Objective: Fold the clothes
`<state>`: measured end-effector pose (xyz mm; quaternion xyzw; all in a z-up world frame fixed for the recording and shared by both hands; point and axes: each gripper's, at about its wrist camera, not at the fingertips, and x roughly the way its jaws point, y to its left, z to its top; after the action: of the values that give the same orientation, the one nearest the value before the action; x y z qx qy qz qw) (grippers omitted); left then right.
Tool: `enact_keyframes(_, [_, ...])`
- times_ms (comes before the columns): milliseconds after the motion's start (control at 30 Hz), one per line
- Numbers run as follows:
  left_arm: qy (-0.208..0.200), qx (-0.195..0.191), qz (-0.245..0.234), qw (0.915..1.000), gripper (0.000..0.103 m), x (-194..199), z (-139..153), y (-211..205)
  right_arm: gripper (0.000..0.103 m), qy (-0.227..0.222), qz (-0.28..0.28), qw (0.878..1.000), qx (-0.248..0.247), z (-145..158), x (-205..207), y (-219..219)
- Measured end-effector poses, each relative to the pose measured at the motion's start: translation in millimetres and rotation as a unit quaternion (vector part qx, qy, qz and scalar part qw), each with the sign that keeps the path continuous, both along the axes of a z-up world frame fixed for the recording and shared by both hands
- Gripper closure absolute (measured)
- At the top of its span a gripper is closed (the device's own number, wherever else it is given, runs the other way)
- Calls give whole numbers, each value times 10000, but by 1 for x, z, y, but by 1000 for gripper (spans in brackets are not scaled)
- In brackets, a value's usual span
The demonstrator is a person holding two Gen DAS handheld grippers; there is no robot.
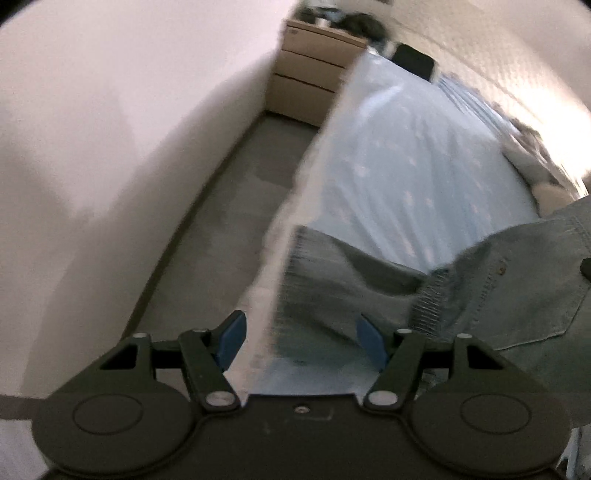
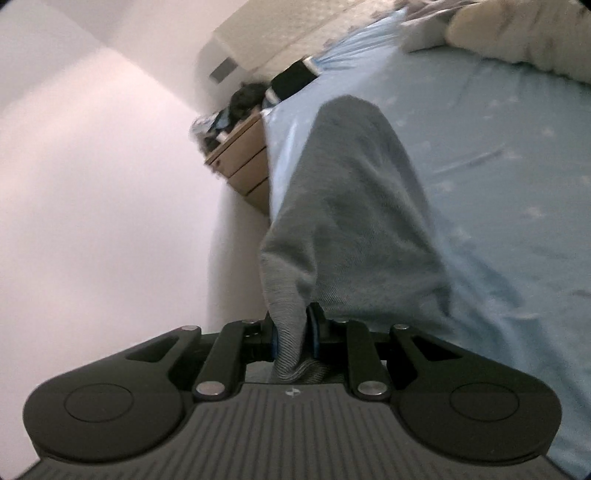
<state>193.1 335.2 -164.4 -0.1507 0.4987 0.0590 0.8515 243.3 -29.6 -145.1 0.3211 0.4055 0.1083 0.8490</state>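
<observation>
A grey-green garment with ribbed hems lies on the light blue bed sheet. In the left wrist view its ribbed edge lies at the bed's near left edge, and a part with a stitched pocket lies to the right. My left gripper is open and empty, its blue pads either side of the garment's near edge, just above it. My right gripper is shut on the ribbed hem of the garment, which stretches away over the sheet.
A wooden drawer unit with dark clutter on top stands beyond the bed by the white wall. Grey floor runs between wall and bed. Pillows and a dark item lie at the bed's far end.
</observation>
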Motion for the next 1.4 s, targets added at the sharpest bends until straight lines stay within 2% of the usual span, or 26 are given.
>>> enact_keyframes(233, [123, -153, 989, 9949, 40, -43, -19, 90, 85, 106, 567, 9973, -446, -30, 37, 110])
enact_keyframes(500, [454, -171, 1763, 9831, 40, -108, -40, 149, 83, 388, 1257, 9850, -1113, -104, 77, 194])
enact_keyframes(567, [540, -176, 1850, 9811, 40, -119, -42, 154, 79, 419, 1465, 9814, -1163, -117, 87, 205])
enact_keyframes(600, [568, -198, 1860, 9807, 40, -124, -42, 160, 73, 474, 1565, 9801, -1121, -123, 91, 209])
enact_keyframes(667, [498, -405, 1782, 9819, 40, -116, -44, 154, 66, 623, 1749, 9776, -989, -132, 99, 214])
enact_keyframes(733, [423, -618, 1699, 9826, 39, -106, -46, 148, 52, 677, 1755, 9780, -906, -128, 100, 196])
enact_keyframes(833, [312, -935, 1574, 9826, 34, -92, -49, 139, 41, 733, 1738, 9788, -802, -120, 99, 166])
enact_keyframes(1067, [49, -1671, 1272, 9777, 28, -60, -55, 118, 36, 863, 1696, 9801, -558, -102, 96, 96])
enact_keyframes(1167, [-63, -1983, 1141, 9735, 27, -45, -58, 109, 35, 1079, 1359, 9830, -605, -102, 86, 54])
enact_keyframes(1300, [100, -2520, 1506, 9559, 27, -37, -89, 106, 32, 1342, 991, 9835, -695, -114, 79, 14])
enact_keyframes(1400, [140, -2705, 1812, 9454, 27, -39, -107, 114, 30, 1485, 940, 9815, -759, -123, 66, 14])
